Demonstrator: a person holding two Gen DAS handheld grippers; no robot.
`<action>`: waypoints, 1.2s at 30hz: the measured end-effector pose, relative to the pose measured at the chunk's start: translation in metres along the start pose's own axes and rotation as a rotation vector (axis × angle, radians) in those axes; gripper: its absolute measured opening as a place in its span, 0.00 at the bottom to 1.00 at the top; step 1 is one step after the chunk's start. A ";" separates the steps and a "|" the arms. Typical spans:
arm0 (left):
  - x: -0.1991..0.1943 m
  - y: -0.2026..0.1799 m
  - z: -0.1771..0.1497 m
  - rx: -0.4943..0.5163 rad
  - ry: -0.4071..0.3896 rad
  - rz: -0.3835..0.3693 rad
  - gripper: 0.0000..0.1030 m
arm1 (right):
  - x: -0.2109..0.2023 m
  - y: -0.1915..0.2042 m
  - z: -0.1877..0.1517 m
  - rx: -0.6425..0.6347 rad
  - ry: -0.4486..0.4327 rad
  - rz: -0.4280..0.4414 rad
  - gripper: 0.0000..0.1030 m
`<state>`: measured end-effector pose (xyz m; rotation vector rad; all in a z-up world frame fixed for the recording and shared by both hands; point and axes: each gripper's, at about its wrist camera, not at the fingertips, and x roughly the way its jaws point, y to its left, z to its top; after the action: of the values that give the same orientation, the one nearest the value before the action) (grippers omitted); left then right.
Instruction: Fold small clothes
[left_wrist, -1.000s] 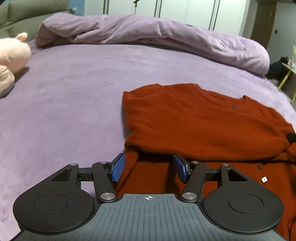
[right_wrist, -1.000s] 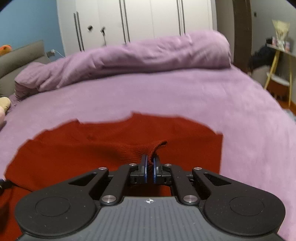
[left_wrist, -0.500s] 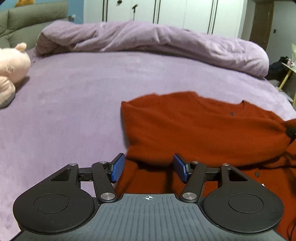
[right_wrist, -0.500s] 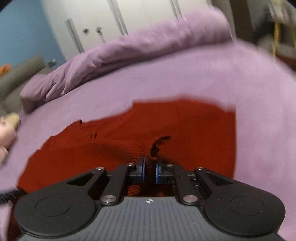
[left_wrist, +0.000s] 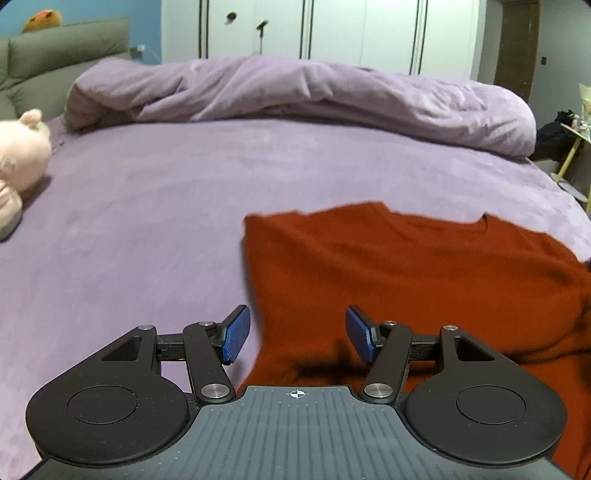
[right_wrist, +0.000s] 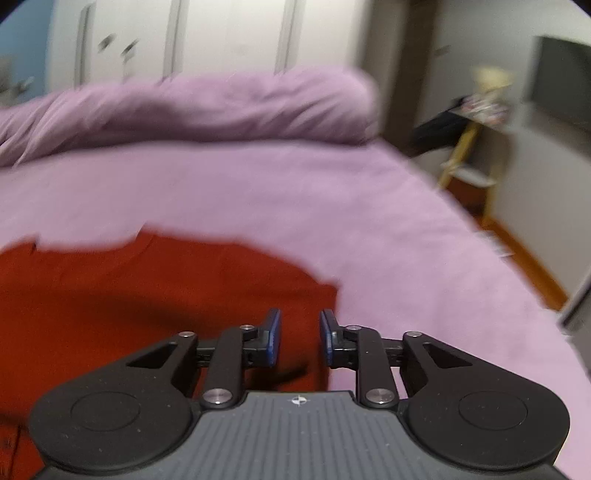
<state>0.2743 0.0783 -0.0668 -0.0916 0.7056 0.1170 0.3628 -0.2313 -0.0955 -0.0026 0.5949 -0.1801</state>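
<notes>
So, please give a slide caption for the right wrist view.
Right claw opening above the red sweater, nothing between its fingers, on a purple bed.

One red sweater (left_wrist: 424, 280) lies at the lower right of the left wrist view; one rolled purple duvet (left_wrist: 295, 92) runs across the top; one pink plush toy (left_wrist: 18, 166) sits at the left edge; one orange toy (left_wrist: 42, 20) shows at the upper left; two grippers (left_wrist: 297, 334) (right_wrist: 299, 338) appear, one per view.
</notes>
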 end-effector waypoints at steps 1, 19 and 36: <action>0.005 -0.005 0.004 -0.003 -0.011 -0.014 0.62 | -0.003 0.007 -0.001 0.033 -0.004 0.113 0.24; 0.079 -0.011 0.004 -0.021 -0.019 0.023 0.80 | 0.044 -0.040 -0.023 0.257 0.033 0.372 0.00; 0.038 -0.028 -0.021 0.138 0.028 0.001 0.79 | -0.008 -0.017 -0.055 0.013 0.152 0.356 0.02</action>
<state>0.2933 0.0511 -0.1060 0.0389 0.7400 0.0680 0.3229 -0.2440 -0.1356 0.1299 0.7350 0.1628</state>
